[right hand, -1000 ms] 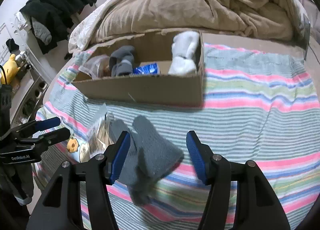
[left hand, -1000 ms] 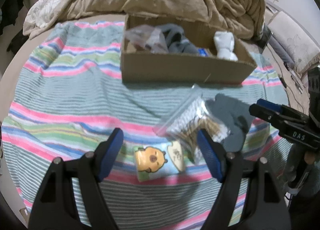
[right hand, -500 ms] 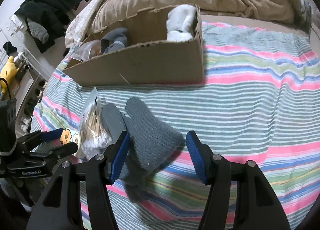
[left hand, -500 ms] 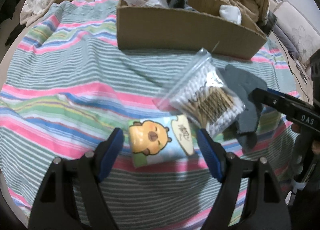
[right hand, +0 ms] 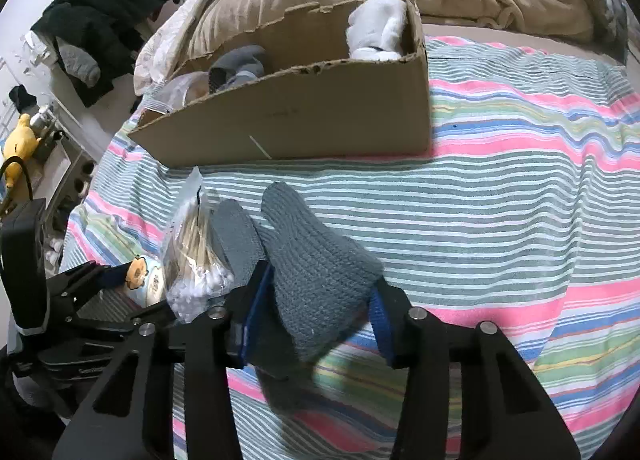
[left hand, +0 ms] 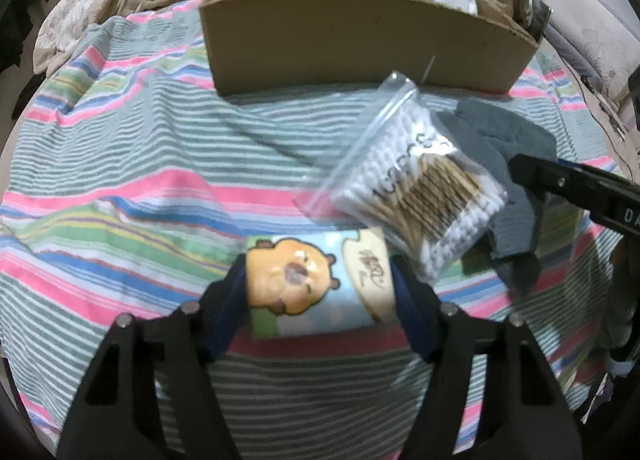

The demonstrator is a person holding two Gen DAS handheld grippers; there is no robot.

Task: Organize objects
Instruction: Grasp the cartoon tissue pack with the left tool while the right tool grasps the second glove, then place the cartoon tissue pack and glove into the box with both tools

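On a striped blanket [left hand: 120,163], the left gripper [left hand: 318,284] closes its jaws on a tissue pack [left hand: 316,284] lying between them, pads touching both ends. To its right, the right gripper [right hand: 320,300] closes on a grey sock [right hand: 316,280]. A swab bag [left hand: 416,195] lies between the two. A cardboard box [right hand: 320,115] sits farther back.

swab bag [left hand: 416,195] between tissue pack [left hand: 316,284] and glove [left hand: 508,147], box [left hand: 360,47] behind

White letters "DA", cut off at the frame edge, stand on the right gripper [left hand: 576,183]; the tissue pack's [left hand: 316,280] handwriting-style characters are illegible.
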